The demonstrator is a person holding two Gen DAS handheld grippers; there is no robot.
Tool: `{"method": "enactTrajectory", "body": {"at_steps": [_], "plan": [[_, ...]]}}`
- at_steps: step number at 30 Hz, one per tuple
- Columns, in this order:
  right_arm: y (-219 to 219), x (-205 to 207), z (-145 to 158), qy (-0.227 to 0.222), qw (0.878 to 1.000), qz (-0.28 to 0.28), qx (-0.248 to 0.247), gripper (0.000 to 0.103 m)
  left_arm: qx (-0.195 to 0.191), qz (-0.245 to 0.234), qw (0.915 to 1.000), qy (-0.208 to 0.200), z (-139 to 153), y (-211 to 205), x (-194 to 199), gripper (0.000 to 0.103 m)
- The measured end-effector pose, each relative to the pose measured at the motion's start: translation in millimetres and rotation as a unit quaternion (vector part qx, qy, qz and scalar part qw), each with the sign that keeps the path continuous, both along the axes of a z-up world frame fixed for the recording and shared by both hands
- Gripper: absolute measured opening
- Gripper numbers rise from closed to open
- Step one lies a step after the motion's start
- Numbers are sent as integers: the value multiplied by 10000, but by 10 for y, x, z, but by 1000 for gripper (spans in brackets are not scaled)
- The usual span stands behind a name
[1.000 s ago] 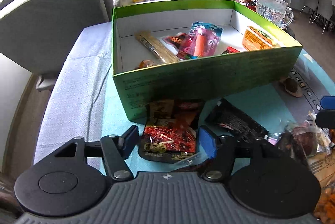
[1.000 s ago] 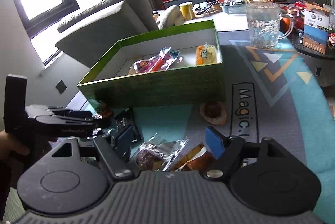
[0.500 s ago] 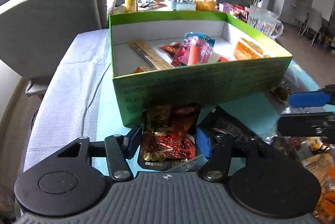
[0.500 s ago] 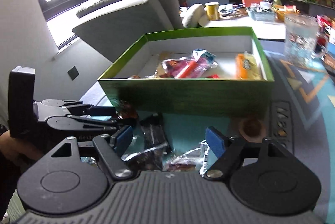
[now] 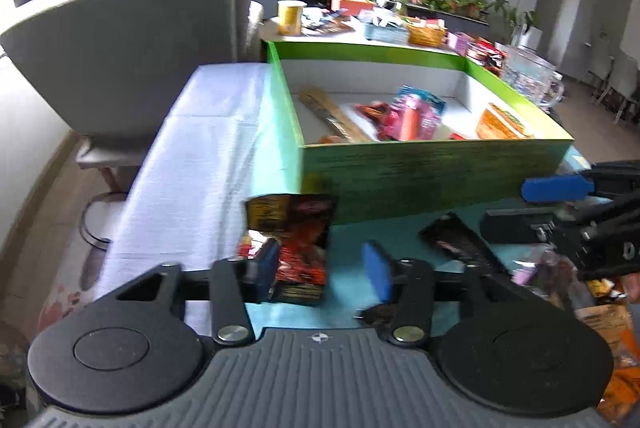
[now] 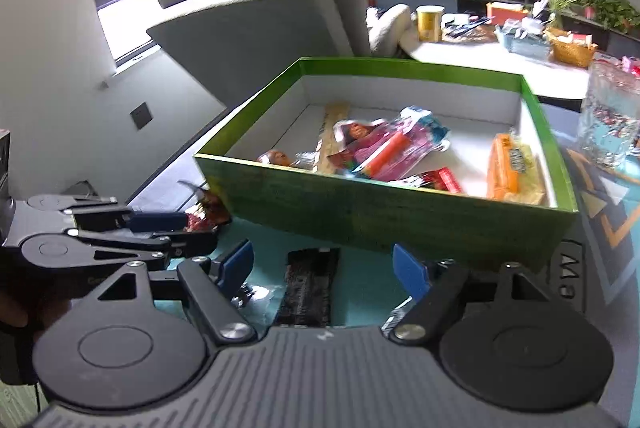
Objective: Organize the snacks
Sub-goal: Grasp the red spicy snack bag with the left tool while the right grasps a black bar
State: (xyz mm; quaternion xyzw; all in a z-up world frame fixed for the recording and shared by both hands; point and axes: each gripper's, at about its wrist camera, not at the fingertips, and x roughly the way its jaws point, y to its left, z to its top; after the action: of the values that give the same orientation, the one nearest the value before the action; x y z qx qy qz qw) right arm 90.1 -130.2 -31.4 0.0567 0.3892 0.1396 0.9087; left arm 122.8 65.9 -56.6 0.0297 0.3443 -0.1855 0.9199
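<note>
A red snack packet point(image 5: 298, 248) stands tilted between the fingers of my left gripper point(image 5: 320, 270), against the left pad. A gap of teal mat shows between it and the right pad, and the jaws are opening. A black snack packet point(image 6: 310, 284) lies flat on the mat between the open fingers of my right gripper point(image 6: 322, 268), touched by neither pad. Just beyond both stands the open green box point(image 5: 436, 176), which holds a pink packet point(image 6: 384, 152), an orange packet point(image 6: 506, 172) and several others. The left gripper point(image 6: 198, 232) shows at the left of the right wrist view.
A grey armchair point(image 5: 132, 40) stands to the left of the table. A glass mug point(image 6: 612, 116) is to the right of the box. More snack bags point(image 5: 608, 324) lie at the right near my right gripper point(image 5: 532, 206). A cluttered table point(image 6: 480, 44) stands behind.
Both grippers have moved left along the box front. The left jaws narrowed and the red packet now stands tilted at the left pad. The right gripper left the clear bags and now straddles the black packet.
</note>
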Motion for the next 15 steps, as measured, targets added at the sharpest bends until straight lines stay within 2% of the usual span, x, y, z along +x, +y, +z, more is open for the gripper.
{"method": "enactTrajectory", "body": {"at_steps": [3,11,15], "plan": [[93,31,-53,109,9998,118,-118,37,218,315,9993,-4,-28,28,101,51],[172,146,-196,433,9989,-91,-147,37,524,251,9983,-96,-114,-126,353,52],[206,173,-236,526,9985,-62,-129,37,531,141,9985,-61,-134,-169,345,55]]}}
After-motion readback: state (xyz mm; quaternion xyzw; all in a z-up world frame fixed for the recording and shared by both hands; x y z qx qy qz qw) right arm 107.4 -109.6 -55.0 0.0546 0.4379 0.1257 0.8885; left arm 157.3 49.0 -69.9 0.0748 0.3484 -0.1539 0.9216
